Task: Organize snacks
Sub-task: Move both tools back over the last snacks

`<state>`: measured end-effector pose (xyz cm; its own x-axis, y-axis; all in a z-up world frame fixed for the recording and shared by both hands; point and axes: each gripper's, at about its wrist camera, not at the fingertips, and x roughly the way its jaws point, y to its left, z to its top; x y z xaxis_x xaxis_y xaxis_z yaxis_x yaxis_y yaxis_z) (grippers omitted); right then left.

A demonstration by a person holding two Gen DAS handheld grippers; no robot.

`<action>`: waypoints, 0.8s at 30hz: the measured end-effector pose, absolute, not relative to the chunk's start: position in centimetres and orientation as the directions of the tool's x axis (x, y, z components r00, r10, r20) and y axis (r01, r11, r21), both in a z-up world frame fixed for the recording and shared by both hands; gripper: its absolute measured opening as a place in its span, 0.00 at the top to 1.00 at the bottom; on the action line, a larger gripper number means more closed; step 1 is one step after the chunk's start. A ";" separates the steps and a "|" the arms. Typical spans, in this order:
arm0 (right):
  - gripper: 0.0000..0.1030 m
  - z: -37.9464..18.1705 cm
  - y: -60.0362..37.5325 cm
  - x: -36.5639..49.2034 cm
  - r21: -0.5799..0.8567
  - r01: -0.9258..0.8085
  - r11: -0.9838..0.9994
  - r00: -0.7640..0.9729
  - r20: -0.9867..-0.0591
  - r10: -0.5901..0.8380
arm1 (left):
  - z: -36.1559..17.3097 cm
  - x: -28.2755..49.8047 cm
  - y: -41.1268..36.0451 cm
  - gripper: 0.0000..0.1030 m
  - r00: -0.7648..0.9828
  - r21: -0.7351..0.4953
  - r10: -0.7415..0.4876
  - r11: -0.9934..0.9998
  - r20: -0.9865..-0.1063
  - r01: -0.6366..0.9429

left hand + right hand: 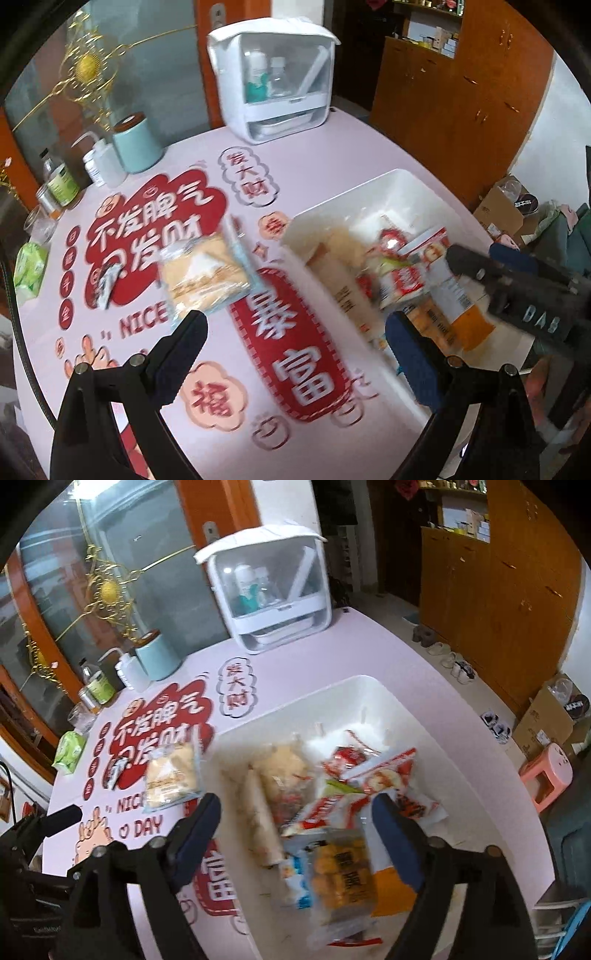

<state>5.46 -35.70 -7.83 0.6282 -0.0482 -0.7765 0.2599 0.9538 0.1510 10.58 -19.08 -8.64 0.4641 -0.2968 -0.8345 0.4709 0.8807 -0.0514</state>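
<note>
A white bin (402, 192) (295, 703) stands on the pink table and holds several snack packets: red-and-white ones (369, 775), a beige one (284, 775) and a clear packet of orange balls (340, 867). My right gripper (297, 812) hangs open above the bin, its pads touching nothing. A clear cracker packet (207, 273) (171, 775) lies on the table left of the bin, with a small dark wrapper (105, 284) beside it. My left gripper (295, 339) stands open over the table, just short of the cracker packet, between it and the bin.
At the table's far edge stand a white lidded case with bottles (273, 81), a teal cup (136, 144), a squeeze bottle (107, 162), small jars and a green tissue pack (29, 269). On the floor to the right are a pink stool (546, 775) and cardboard boxes.
</note>
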 end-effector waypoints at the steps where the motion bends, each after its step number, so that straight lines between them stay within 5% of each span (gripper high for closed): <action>1: 0.12 -7.7 -35.2 5.6 0.150 0.250 0.957 0.633 -0.773 -0.044 | -8.6 10.5 -17.8 0.06 0.460 -0.056 -0.294 0.884 -0.838 0.464; 8: 0.00 -6.4 -30.1 8.0 0.147 0.147 0.978 0.661 -0.750 0.013 | -8.2 10.9 -10.0 0.06 0.466 -0.069 -0.261 0.918 -0.846 0.390; 24: 0.00 -7.2 -19.3 20.4 0.139 -0.071 0.988 0.600 -0.785 0.153 | -4.5 19.4 3.0 0.01 0.556 0.018 -0.150 0.958 -0.818 0.285</action>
